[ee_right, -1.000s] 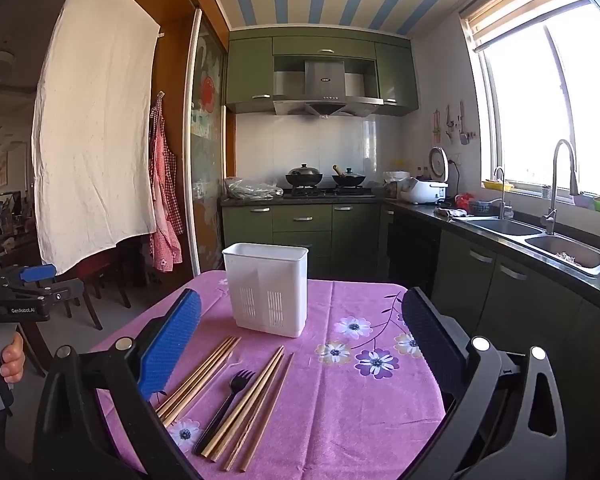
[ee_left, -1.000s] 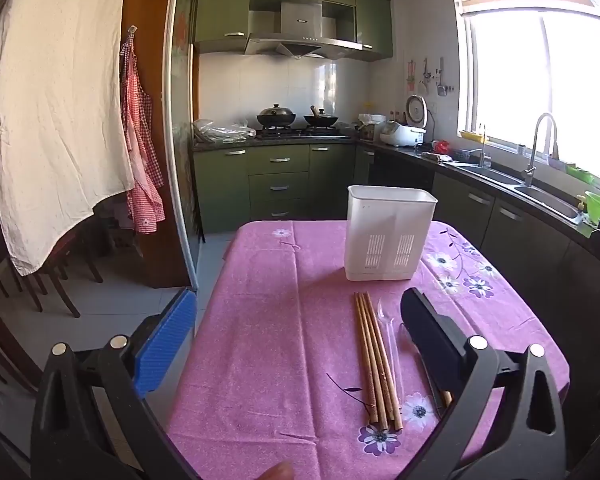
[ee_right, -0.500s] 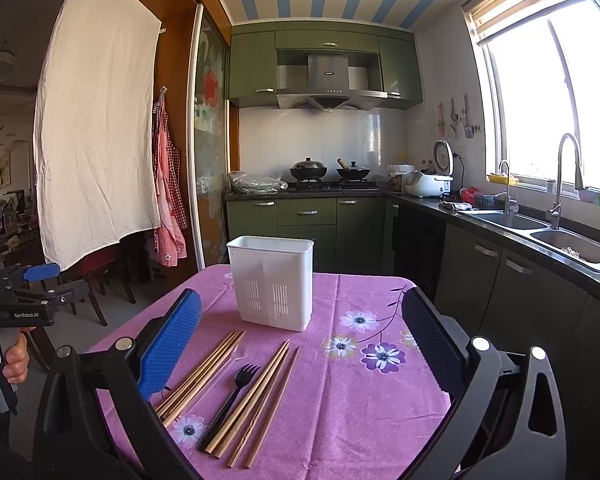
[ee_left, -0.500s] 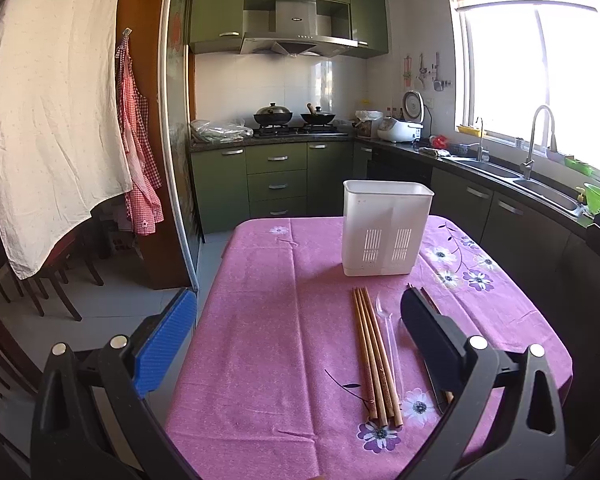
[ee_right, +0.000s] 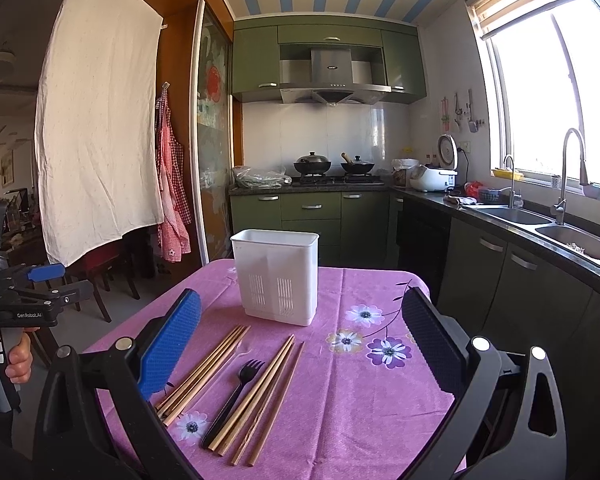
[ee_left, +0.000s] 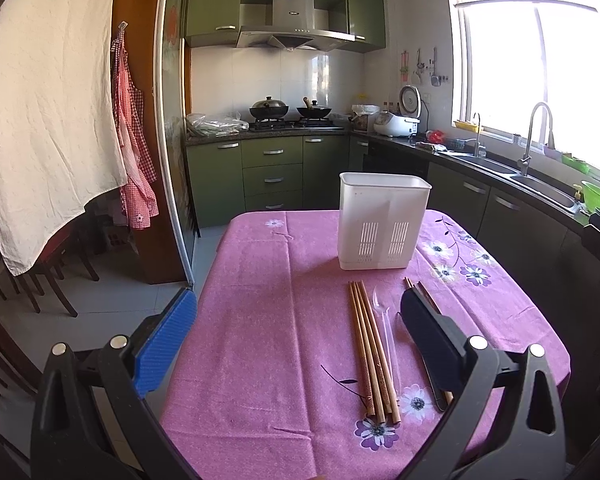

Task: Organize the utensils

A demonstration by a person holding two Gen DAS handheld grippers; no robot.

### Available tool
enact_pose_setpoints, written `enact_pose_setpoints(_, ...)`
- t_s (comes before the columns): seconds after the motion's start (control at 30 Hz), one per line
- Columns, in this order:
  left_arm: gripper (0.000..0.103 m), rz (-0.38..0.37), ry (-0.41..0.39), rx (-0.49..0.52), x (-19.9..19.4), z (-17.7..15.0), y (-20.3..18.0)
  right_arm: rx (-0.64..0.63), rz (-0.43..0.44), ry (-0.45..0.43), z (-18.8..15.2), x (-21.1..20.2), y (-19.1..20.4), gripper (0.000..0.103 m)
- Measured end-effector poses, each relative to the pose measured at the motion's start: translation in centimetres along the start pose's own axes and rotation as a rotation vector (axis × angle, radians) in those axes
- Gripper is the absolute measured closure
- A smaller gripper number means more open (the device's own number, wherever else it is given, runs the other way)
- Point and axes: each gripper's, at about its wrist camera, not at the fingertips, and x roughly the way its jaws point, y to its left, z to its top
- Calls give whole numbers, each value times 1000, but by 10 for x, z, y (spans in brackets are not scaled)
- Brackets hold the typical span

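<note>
On the left we hold our left gripper point(ee_left: 298, 334) above the near part of the table point(ee_left: 268, 320), its fingers spread wide apart with nothing between them; the blue pad point(ee_left: 166, 346) hangs off the table's left edge and the black pad point(ee_left: 430, 344) sits over the utensils. In the right wrist view, this gripper point(ee_right: 40, 300) shows at the far left, gripped by our hand point(ee_right: 18, 360). Moving right, a bundle of wooden chopsticks point(ee_left: 370, 346) lies flat on the purple flowered cloth, with a clear plastic spoon point(ee_left: 382, 320) just beside it. Next comes a black fork point(ee_right: 234, 396), lying between that bundle and a second group of chopsticks point(ee_right: 266, 390). Behind all of these, the white utensil holder point(ee_right: 278, 276) stands upright near the middle of the table, well apart from both grippers. On the right, our right gripper point(ee_right: 300, 340) hovers over the cloth, fingers likewise wide apart and holding nothing.
</note>
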Motion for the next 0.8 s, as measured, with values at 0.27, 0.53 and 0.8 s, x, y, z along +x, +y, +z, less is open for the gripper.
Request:
enact_pose_setpoints(0.27,6,-4,10,2,4,-1,-1,8,9,17,-3,4,-1,4)
enact_pose_setpoints(0.53,6,-6,12,5,5,-2,-3,13,5,22,-4,5,-3,4)
enact_pose_setpoints(0.8,6,-6,12,5,6,-2,-3,14,6,24,-4,5,-3,4)
